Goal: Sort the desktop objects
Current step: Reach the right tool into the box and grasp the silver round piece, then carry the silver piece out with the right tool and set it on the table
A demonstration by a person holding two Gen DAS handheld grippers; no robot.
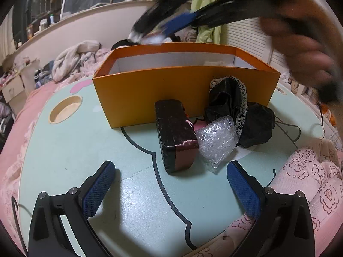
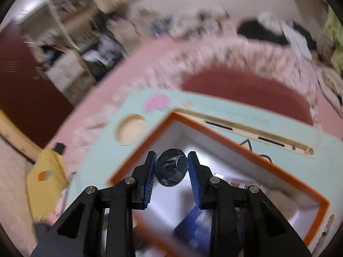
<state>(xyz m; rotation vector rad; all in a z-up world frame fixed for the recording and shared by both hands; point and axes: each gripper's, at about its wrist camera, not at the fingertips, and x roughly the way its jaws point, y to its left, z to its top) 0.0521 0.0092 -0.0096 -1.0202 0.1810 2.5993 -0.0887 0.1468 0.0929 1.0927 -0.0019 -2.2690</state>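
Right now the right claw (image 2: 171,167) grips a shiny metal knob (image 2: 171,167) between its pads, above the orange box (image 2: 278,173).

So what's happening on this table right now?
A person is sorting desk clutter into an orange box. The right hand-held gripper is shut on a shiny round metal piece above the open box. The left hand-held gripper is open and empty over the table, facing a dark case, bubble wrap and black lace fabric outside the box.
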